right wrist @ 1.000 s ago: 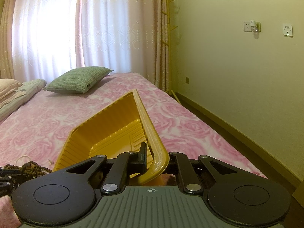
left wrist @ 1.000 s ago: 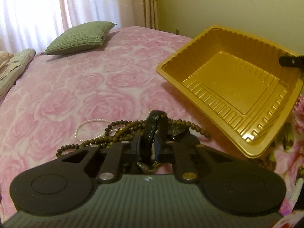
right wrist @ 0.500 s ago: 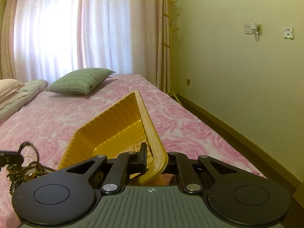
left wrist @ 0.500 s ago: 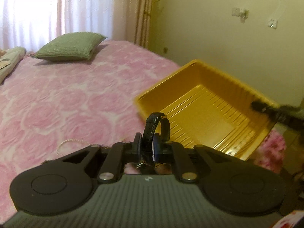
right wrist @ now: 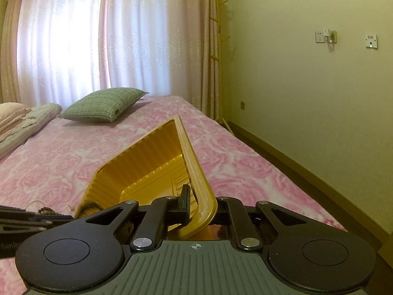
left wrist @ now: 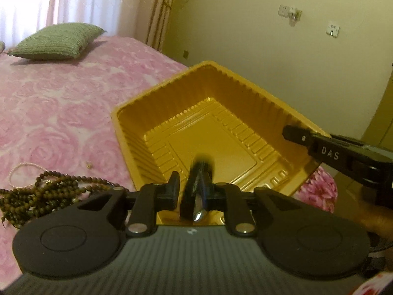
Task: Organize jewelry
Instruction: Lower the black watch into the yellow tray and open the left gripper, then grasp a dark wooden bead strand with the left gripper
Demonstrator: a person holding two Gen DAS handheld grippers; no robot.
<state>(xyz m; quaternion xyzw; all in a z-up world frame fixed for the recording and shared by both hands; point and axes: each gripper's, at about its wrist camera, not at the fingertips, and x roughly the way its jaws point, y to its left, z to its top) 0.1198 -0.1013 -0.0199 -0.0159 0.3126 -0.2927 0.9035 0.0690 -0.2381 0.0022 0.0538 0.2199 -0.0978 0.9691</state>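
Beads first: dark brown wooden bead strands (left wrist: 36, 194) heaped at near left on the pink rose-patterned bedspread (left wrist: 56, 103), a thin pearl loop (left wrist: 18, 169) just beyond them. Left claw (left wrist: 194, 191) over the near edge of the tray; its jaws have just been opening, the left pad standing clear of a blurred black watch strap (left wrist: 199, 189) between them. Gold plastic tray (left wrist: 208, 132), ribbed walls, stepped floor, tilted. Right claw (right wrist: 199, 204) clenched on the tray's right rim.
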